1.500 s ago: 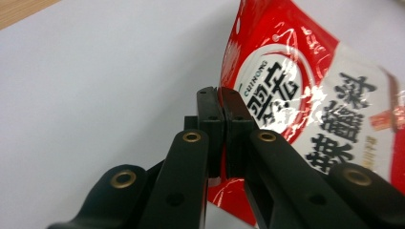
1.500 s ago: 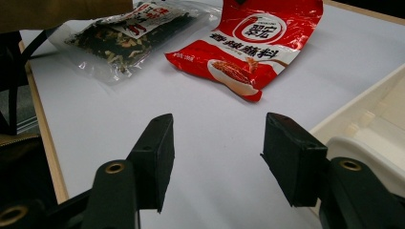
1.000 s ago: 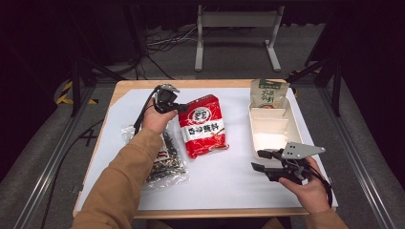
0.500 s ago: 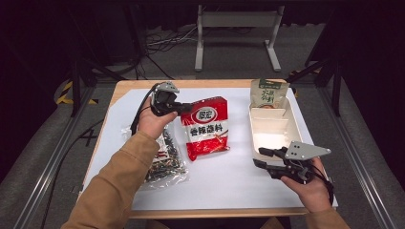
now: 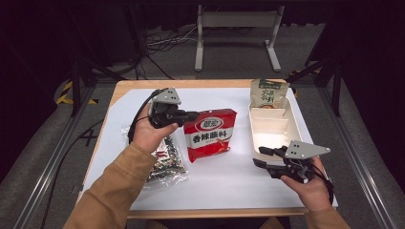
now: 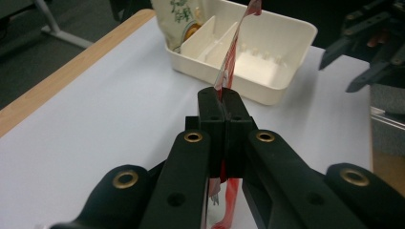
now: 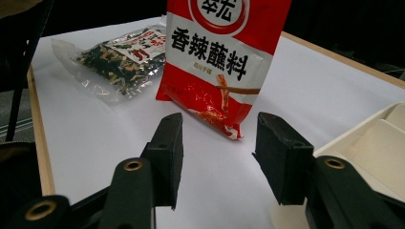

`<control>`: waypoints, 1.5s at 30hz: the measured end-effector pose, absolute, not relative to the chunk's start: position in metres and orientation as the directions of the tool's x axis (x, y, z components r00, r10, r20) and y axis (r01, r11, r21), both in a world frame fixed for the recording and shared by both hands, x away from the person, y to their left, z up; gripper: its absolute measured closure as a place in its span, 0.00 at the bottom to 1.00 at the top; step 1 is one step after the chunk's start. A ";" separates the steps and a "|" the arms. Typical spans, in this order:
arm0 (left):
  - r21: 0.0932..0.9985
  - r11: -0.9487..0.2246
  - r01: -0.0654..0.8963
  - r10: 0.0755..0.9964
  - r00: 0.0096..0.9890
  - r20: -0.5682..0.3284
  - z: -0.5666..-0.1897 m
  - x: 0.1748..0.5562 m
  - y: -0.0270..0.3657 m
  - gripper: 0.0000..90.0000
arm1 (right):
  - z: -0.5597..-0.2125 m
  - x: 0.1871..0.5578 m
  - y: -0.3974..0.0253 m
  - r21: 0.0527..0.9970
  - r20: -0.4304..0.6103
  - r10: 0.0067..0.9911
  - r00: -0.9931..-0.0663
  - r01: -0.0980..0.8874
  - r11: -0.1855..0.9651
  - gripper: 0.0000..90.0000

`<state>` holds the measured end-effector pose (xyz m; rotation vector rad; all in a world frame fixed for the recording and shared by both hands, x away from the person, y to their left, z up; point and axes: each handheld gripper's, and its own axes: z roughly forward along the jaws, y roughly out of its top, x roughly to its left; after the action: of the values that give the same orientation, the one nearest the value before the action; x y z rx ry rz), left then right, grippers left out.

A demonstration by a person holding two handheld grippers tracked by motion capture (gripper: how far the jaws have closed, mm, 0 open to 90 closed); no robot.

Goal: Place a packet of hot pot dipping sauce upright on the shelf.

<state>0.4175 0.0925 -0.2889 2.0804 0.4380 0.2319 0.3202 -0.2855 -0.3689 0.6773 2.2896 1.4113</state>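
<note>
Your left gripper point(image 5: 191, 116) clamps the top left corner of the red seasoning packet point(image 5: 210, 134) near the middle of the desk point(image 5: 239, 179), its jaws closed tight on the packet's edge, as the left gripper view shows. The packet's lower end appears to rest on the white surface, though that contact is hard to judge from above. Your right gripper point(image 5: 262, 157) hovers near the desk's front right corner, jaws spread wide and holding nothing, aimed toward the packet's lower corner. Just beside it sits the white divided tray point(image 5: 292, 128) along the right edge, with a green pouch point(image 5: 269, 93) standing in its far compartment. A clear bag of dried greens point(image 5: 165, 160) lies flat toward the left edge, partly under your left forearm.
</note>
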 end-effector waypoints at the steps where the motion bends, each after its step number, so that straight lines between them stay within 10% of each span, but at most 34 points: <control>1: 0.855 -0.474 0.210 0.393 0.919 -0.007 -0.288 0.414 0.092 0.99 | -0.369 0.320 -0.286 0.900 -0.056 0.573 -0.818 0.207 0.383 0.57; 31: 0.894 -0.443 0.064 0.207 0.978 0.033 -0.263 0.358 0.074 1.00 | -0.360 0.329 -0.272 0.911 -0.001 0.551 -0.835 0.226 0.345 0.42; 45: 0.896 -0.443 0.021 0.111 0.993 0.031 -0.260 0.346 0.060 1.00 | -0.367 0.340 -0.251 0.892 0.044 0.436 -0.899 0.232 0.388 0.50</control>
<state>0.3462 0.0596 -0.2597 2.0287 0.0932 0.1015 0.3397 -0.2509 -0.3672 0.5968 2.4466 1.5234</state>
